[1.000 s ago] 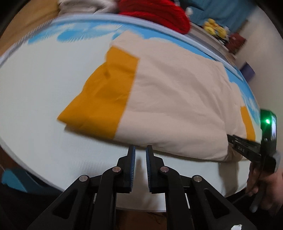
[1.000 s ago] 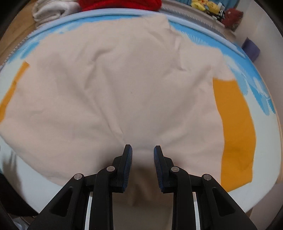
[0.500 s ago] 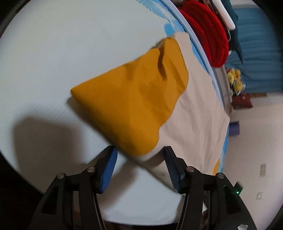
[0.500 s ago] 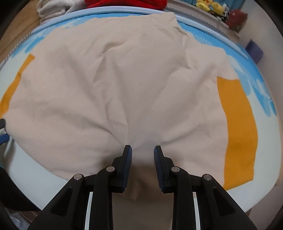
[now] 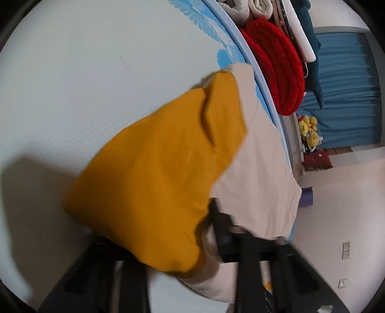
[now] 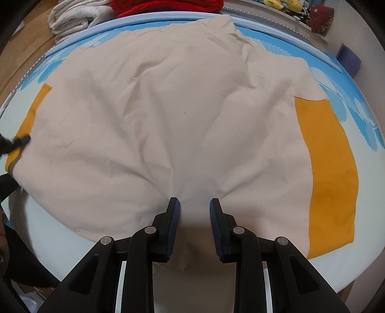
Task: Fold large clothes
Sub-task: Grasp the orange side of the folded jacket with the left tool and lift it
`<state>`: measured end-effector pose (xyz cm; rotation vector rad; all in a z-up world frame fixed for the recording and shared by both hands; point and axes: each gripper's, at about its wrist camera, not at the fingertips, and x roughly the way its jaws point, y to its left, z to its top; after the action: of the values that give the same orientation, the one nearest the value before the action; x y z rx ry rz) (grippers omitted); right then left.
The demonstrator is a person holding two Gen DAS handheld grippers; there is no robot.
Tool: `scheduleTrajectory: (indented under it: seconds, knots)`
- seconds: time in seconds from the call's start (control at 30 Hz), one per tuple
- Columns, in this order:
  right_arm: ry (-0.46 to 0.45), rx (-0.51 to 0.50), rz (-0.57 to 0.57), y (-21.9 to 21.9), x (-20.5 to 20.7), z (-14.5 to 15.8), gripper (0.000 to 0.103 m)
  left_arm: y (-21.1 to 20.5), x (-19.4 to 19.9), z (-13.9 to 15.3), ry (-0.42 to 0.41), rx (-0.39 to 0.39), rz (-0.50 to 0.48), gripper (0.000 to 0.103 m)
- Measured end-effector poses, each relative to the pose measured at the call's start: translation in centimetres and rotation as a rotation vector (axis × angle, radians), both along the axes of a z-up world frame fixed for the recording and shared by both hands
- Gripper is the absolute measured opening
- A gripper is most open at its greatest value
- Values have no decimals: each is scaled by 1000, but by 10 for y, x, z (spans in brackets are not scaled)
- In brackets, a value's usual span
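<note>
- My right gripper [image 6: 192,216] sits nearest in its own view, fingers parted with a clear gap, and the near hem of the cream shirt [image 6: 182,115] bunches into that gap; neither blue pad is pressed onto the cloth.
- My left gripper [image 5: 182,243] is mostly buried under cloth in its view: the orange sleeve [image 5: 154,183] drapes over its fingers, only one dark finger [image 5: 223,231] shows through, and I cannot tell whether the jaws are parted or clamped on the fabric.
- The picture from the left wrist is blurred around that sleeve, so its near edge is hard to read.
- The shirt lies spread on the white-and-blue bed sheet [image 6: 361,125], its cream body filling the middle and reaching close to the far edge.
- On the right of the right-wrist view, the other orange sleeve [image 6: 329,173] lies flat beside the body, running from near to far.
- At the left edge of that view a thin strip of orange shows, with a dark finger tip of my left tool touching it.
- Past the far edge of the bed, a red blanket [image 5: 279,65] is folded next to rolled white towels [image 6: 72,19].
- Farther right, yellow plush toys [image 5: 309,131] sit before a blue curtain [image 5: 346,91].
</note>
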<state>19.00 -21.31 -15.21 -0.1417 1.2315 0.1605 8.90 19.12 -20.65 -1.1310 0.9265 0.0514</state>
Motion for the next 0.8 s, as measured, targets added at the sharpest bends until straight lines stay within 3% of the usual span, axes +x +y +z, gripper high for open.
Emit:
scheduleTrajectory:
  seconds: [0.13, 0.3, 0.4, 0.5, 0.57, 0.63, 0.7, 0.73, 0.8]
  knots:
    - [-71, 13, -54, -2, -3, 18, 28, -3, 2, 44, -69, 70, -61, 9]
    - [-208, 93, -117, 14, -17, 60, 28, 7, -10, 124, -153, 253, -164, 9]
    - [-254, 163, -91, 35, -29, 78, 28, 17, -24, 159, -177, 399, -248, 9]
    - [-280, 223, -27, 64, -37, 84, 28, 20, -35, 172, -180, 501, -340, 9]
    - [-263, 265, 31, 87, -37, 78, 28, 19, -41, 170, -177, 570, -379, 9]
    - [-202, 286, 93, 108, -34, 61, 28, 15, -47, 161, -157, 588, -383, 9]
    - [-10, 213, 156, 129, -23, 21, 30, 7, -44, 159, -164, 571, -382, 9]
    - [40, 170, 169, 133, -20, 5, 30, 0, -43, 160, -166, 589, -386, 9]
    - [32, 180, 141, 130, -15, 6, 30, -17, -43, 167, -179, 673, -410, 9]
